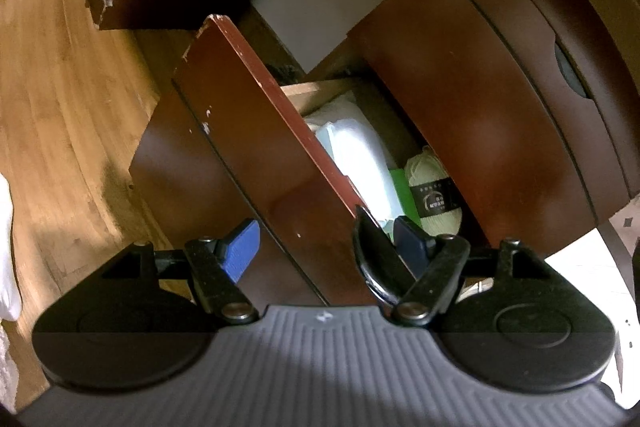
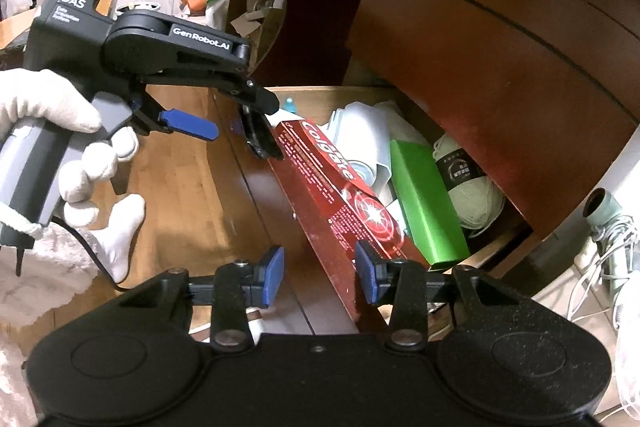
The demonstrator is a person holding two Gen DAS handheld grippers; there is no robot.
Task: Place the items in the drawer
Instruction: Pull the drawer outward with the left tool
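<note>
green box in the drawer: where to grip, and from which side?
Grip the green box across its narrow width near the raised near end, coming from above. It lies tilted between the toothpaste box and the yarn, so only its top and end are exposed.

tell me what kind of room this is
Probably a bedroom or living space at home: a dark wooden drawer holds a toothpaste box, yarn and folded cloth, over wood flooring.

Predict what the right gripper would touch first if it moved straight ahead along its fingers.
Probably the red Colgate toothpaste box, which lies directly ahead of the open right gripper, leaning on the drawer front edge. Depth is uncertain.
</note>
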